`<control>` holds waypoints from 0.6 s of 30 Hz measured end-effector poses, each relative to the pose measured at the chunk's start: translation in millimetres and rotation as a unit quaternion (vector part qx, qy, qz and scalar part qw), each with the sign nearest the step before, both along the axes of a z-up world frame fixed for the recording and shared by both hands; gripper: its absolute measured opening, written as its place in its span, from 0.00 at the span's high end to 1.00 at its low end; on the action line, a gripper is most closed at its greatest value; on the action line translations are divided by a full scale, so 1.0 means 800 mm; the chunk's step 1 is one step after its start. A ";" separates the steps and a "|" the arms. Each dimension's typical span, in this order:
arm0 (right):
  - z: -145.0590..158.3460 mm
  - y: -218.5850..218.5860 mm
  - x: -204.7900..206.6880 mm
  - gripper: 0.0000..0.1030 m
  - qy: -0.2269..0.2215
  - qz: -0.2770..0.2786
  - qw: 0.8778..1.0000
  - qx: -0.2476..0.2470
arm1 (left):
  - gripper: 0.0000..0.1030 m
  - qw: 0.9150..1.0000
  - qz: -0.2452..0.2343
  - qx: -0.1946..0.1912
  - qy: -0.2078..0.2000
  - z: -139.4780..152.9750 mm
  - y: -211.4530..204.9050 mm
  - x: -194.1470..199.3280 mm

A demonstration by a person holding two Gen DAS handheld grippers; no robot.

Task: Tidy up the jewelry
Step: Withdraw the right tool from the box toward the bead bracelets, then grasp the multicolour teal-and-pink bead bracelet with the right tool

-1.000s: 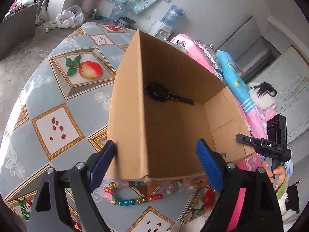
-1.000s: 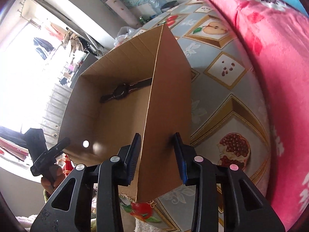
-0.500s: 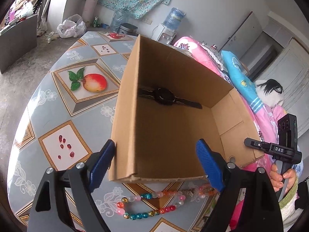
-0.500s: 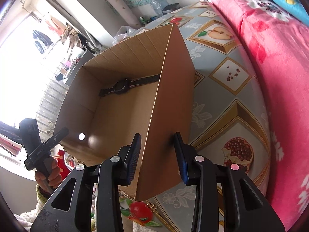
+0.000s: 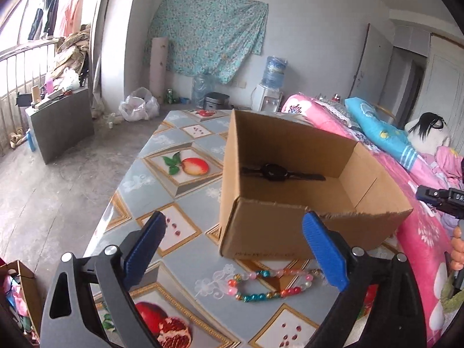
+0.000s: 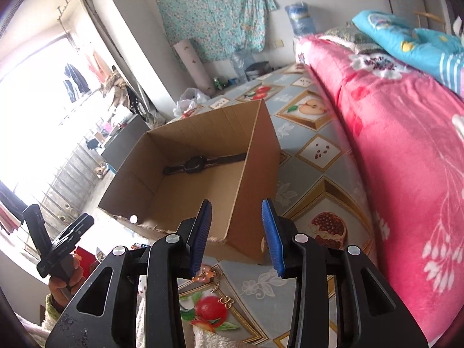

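Both grippers released the box (image 5: 269, 229) (1 watch (image 5: 272, 172) inside).

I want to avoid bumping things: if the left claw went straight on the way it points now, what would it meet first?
Most likely the cardboard box: its near wall fills the space between the left claw's opening, empty fingers. The bead bracelet lies lower on the table, probably under that line, though depth is uncertain.

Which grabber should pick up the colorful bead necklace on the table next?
Probably the left gripper. Its jaws are opening with nothing between them, and the bead necklace lies just below them, in front of the cardboard box. The right gripper faces the box's corner; only a few orange beads show beside it.
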State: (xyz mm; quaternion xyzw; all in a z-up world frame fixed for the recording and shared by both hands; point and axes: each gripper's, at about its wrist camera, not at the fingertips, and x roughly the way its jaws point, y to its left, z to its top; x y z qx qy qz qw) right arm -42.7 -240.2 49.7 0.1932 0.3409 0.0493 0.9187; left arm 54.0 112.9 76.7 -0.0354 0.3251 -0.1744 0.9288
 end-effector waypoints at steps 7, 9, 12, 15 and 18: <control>-0.060 0.123 0.015 0.70 0.041 0.137 0.989 0.030 | 0.09 0.995 0.014 0.071 0.072 -0.070 -0.016 0.005; -0.080 0.150 0.035 0.75 0.060 0.153 0.986 0.032 | 0.09 0.993 0.007 0.087 0.079 -0.084 -0.026 0.013; -0.102 0.170 0.063 0.80 0.086 0.159 0.983 0.042 | 0.09 0.991 -0.004 0.106 0.086 -0.100 -0.036 0.018; -0.112 0.188 0.078 0.82 0.098 0.166 0.981 0.024 | 0.09 0.987 -0.016 0.131 0.089 -0.113 -0.045 0.018; -0.116 0.201 0.087 0.84 0.103 0.164 0.981 -0.009 | 0.09 0.986 -0.024 0.140 0.089 -0.123 -0.051 0.014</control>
